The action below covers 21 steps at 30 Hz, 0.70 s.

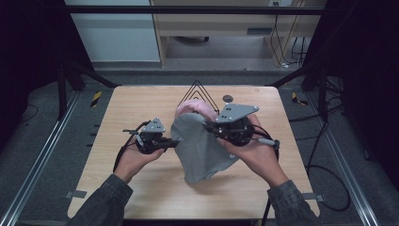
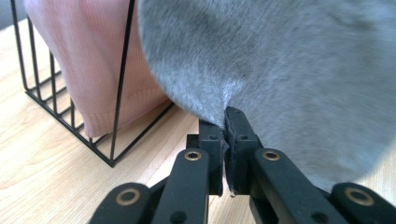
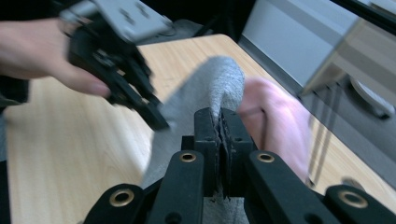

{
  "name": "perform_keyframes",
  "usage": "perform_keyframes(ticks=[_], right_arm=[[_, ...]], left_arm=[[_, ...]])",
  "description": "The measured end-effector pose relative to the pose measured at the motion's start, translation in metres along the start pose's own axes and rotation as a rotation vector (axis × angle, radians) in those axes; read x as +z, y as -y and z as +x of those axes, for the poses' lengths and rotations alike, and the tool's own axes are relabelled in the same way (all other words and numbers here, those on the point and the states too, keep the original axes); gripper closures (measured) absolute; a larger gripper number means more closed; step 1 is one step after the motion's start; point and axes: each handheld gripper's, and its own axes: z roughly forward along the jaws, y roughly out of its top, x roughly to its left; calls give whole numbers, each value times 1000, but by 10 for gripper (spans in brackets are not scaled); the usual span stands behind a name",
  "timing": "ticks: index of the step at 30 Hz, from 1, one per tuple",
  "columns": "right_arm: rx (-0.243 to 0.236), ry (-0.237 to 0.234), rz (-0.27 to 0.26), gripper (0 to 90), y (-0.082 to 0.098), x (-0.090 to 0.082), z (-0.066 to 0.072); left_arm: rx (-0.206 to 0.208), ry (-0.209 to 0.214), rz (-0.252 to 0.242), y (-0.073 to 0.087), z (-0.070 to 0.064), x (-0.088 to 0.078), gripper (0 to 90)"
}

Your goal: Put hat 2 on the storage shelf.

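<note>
I'm seeing dark grey sleeves (image 1: pixel 106 200), each black hand-held gripper (image 1: pixel 175 142) topped by a grey three-cornered plate (image 1: pixel 154 125), brass-ringed pivots, black cables trailing.

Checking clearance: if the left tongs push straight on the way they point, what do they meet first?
The grey cloth they are already shut on. Beyond it, probably the right tongs holding the same cloth, though depth is unclear. The pink cloth in the wire rack sits off to one side.

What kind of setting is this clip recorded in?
Probably a lab recording station, not a home: a lone wooden table between metal floor rails, loose cables on grey flooring, and dark framing overhead.
</note>
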Motion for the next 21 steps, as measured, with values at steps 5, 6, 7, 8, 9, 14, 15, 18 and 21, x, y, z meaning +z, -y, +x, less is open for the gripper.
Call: perform_keyframes(ticks=[5, 6, 7, 8, 9, 14, 15, 18, 21], right_arm=[[63, 45, 3, 871, 17, -8, -19], [73, 51, -4, 871, 19, -10, -21], [85, 58, -10, 871, 20, -11, -24], [92, 65, -16, 871, 20, -12, -27], [104, 71, -21, 871, 20, -14, -29], [144, 87, -74, 871, 14, -21, -40], [148, 90, -81, 871, 12, -22, -42], [151, 96, -101, 871, 2, -25, -47], [153, 93, -117, 871, -7, -29, -50]], left_arm=[[26, -41, 0, -17, -7, -15, 875], [30, -50, 1, -22, -8, -19, 876], [34, -58, 3, -26, -8, -23, 877], [41, -69, 4, -31, -9, -27, 877], [43, -79, -1, -36, -9, -31, 877], [64, -120, -19, -58, -11, -51, 878], [68, -126, -18, -63, -10, -55, 878], [71, -142, -32, -76, -8, -65, 879], [77, -162, -44, -87, -8, -76, 880]])
